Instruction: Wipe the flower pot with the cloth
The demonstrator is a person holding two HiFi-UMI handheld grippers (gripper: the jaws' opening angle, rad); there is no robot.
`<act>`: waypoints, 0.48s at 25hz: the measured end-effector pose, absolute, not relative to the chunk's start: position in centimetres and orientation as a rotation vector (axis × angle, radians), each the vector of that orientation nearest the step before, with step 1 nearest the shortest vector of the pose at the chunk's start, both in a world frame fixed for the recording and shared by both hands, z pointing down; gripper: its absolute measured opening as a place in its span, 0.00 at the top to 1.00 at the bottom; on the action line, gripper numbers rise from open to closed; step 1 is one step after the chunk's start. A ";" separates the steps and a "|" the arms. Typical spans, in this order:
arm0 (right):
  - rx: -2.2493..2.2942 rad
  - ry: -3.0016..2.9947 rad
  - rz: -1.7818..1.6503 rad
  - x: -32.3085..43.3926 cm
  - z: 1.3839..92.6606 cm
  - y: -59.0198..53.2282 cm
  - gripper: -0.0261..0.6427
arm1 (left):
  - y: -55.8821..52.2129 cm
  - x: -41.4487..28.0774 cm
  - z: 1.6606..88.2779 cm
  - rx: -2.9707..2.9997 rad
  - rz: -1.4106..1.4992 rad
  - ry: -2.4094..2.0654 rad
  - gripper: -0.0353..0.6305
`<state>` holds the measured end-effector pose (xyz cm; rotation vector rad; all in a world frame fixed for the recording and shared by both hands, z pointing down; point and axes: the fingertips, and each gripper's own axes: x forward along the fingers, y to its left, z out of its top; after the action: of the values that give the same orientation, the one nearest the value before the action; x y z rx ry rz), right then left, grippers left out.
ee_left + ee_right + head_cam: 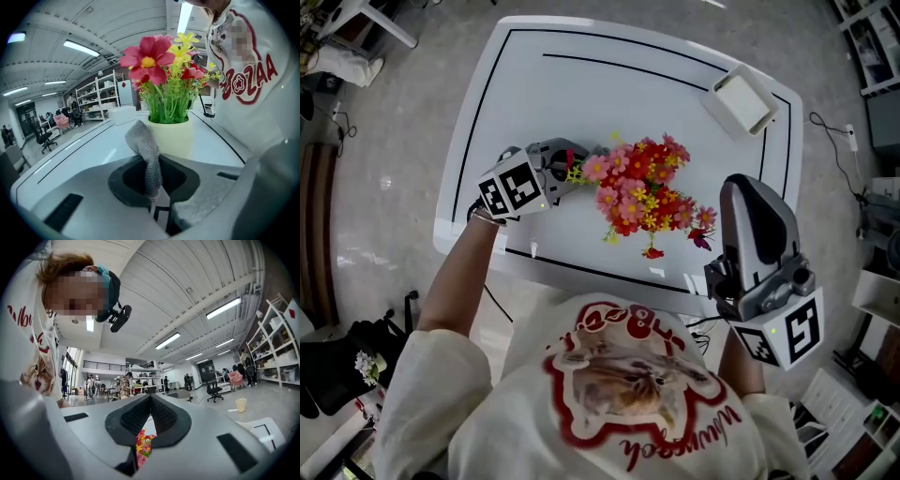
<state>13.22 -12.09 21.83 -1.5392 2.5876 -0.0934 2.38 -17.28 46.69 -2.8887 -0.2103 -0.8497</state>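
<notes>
My left gripper (154, 190) has its jaws closed on the cloth (146, 154). The grey mesh strip is pinched at its lower end and stands up out of the jaws, leaning a little left. Just ahead of the jaws is the pot (176, 136), pale yellow and upright on the table (84, 154). The top of the cloth lies against the pot's left front, though I cannot tell whether it actually touches. Above the pot rise the flowers (159, 70), red, pink and yellow on green stems. Farther beyond the left gripper, to the left of the pot, a white box (123, 114) sits on the table.

From the head view, the left gripper (567, 159) reaches in over the table's near left part, up to the left side of the flowers (642, 192), which hide the pot.

My right gripper (149, 418) is fully closed with nothing in it; a sliver of the flowers (144, 446) shows below its jaws. It (748, 187) is held off the table's near edge, well apart from the pot.
</notes>
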 end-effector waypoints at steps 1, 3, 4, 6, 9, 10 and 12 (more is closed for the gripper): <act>-1.544 2.582 -0.091 13.0 21.7 -11.9 0.96 | -17.2 2.3 46.7 -2.888 -0.850 -0.210 0.88; -1.549 2.575 -0.089 12.7 21.5 -11.4 0.96 | -17.1 2.1 46.6 -2.886 -0.853 -0.206 0.88; -1.552 2.575 -0.088 12.5 21.5 -11.2 0.96 | -17.1 2.0 46.6 -2.885 -0.854 -0.203 0.88; -1.563 2.576 -0.088 12.3 21.6 -10.7 0.96 | -16.9 1.9 46.6 -2.885 -0.851 -0.199 0.88; -1.587 2.563 -0.090 12.3 21.7 -10.0 0.96 | -16.6 1.8 46.6 -2.886 -0.847 -0.196 0.88; -1.594 2.559 -0.091 12.3 21.7 -9.8 0.96 | -16.5 1.8 46.6 -2.885 -0.847 -0.195 0.88; -1.603 2.554 -0.089 12.2 21.6 -9.5 0.96 | -16.4 1.8 46.6 -2.884 -0.846 -0.193 0.88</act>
<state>12.22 -9.52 21.61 -1.6029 2.5536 -0.0895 1.75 -16.39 46.58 -2.8841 -0.1930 -0.8458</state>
